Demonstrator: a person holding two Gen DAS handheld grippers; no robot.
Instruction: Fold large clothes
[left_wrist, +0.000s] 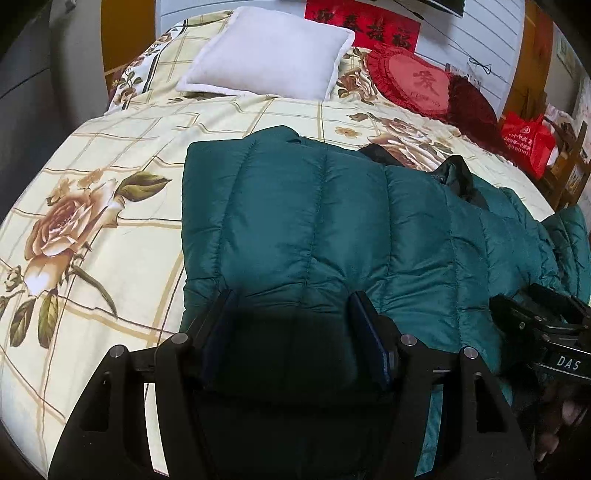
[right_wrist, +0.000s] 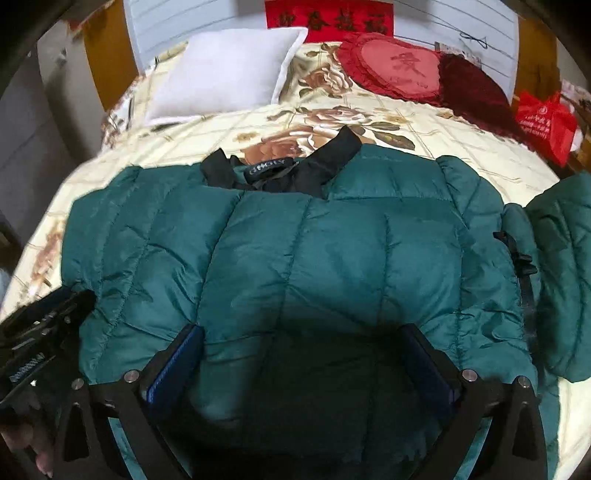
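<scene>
My left tool (left_wrist: 291, 306) and right tool (right_wrist: 306, 339) gape over the puffy, slippery green jacket (right_wrist: 295, 258); I'd pinch its lower-frame hem.

The letters "DAS" stand in white on the black right gripper (left_wrist: 532, 314), at the right edge of the left wrist view. A red banner (right_wrist: 330, 16) on the far wall has big dark Chinese signs, too blurry to read. The red heart cushion (right_wrist: 395, 66) shows one Chinese sign. The black neck label (right_wrist: 269, 170) of the green jacket (right_wrist: 314, 258) has small letters that cannot be read.
</scene>
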